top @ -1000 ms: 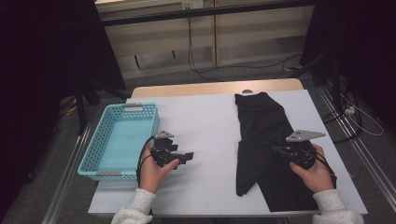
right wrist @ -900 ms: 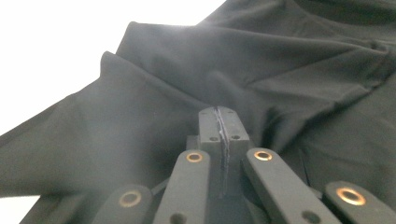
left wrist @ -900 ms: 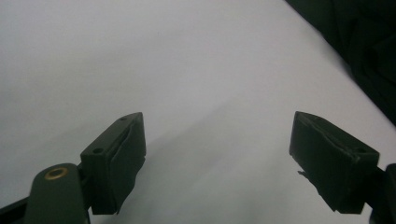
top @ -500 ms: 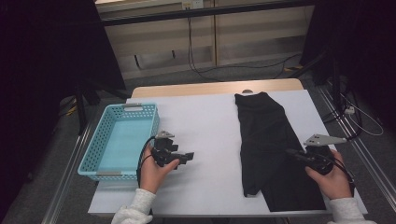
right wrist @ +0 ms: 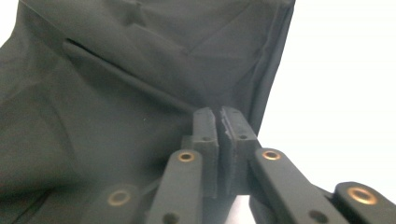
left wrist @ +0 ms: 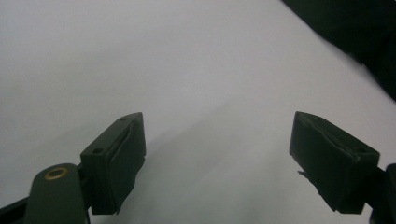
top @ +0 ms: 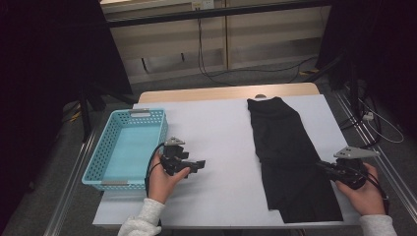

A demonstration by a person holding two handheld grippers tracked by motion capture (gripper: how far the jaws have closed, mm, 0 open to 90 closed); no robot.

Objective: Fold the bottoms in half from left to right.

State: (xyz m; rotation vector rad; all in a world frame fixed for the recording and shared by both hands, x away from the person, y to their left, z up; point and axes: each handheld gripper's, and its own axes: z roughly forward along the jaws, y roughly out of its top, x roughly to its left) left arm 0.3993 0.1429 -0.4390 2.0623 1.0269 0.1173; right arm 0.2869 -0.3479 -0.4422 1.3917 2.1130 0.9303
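The black garment lies flat on the table's right half. The right gripper, fingers nearly closed and just easing apart with nothing between them, sits at its edge and could snag it. The left gripper rests open.

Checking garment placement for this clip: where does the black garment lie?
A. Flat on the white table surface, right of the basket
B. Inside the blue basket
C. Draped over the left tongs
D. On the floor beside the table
A: in the high view the black garment lies spread on the white table, well apart from the blue basket at the left, whose inside holds nothing.
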